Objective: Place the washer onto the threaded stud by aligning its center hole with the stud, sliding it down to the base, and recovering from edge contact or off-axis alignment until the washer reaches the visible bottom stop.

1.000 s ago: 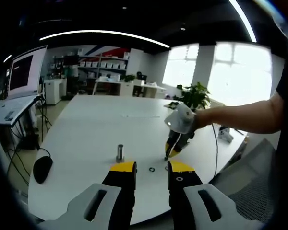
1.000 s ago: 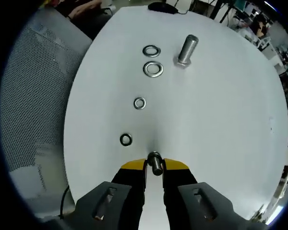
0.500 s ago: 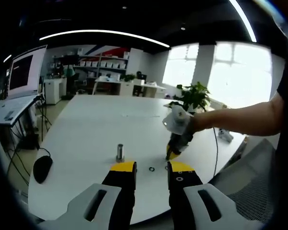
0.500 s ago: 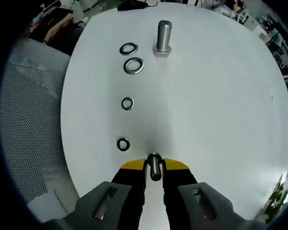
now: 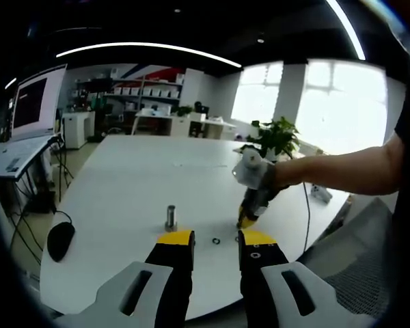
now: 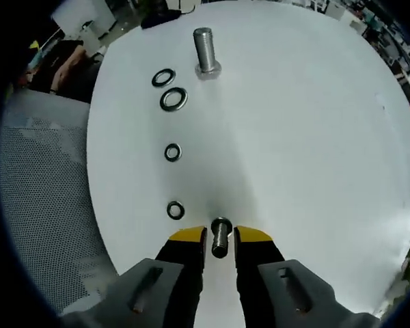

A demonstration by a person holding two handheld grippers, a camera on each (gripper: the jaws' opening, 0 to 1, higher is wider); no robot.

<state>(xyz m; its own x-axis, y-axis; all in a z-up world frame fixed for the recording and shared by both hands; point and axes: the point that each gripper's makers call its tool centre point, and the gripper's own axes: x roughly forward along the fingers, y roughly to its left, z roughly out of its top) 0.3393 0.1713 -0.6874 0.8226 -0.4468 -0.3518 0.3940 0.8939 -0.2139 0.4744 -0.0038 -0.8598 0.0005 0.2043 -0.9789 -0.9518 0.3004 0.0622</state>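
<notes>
On the white desk (image 6: 314,137), four washers (image 6: 173,100) lie in a row left of the upright large stud (image 6: 204,49) at the far side. The right tongs (image 6: 219,237) pinch a small stud (image 6: 220,236) near the desk's edge. The left tongs (image 5: 216,238) hover with their tips narrowly apart, holding nothing.

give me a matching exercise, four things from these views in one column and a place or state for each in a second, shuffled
Things
1. small stud
2. large stud
3. mouse
4. plant

Places or states
A. far side of the table, by the window
B. between the right claw's jaws
C. upright, alone, near two washers
D. near the table's left edge in the left gripper view

Pairs: 1-B, 2-C, 3-D, 4-A
</notes>
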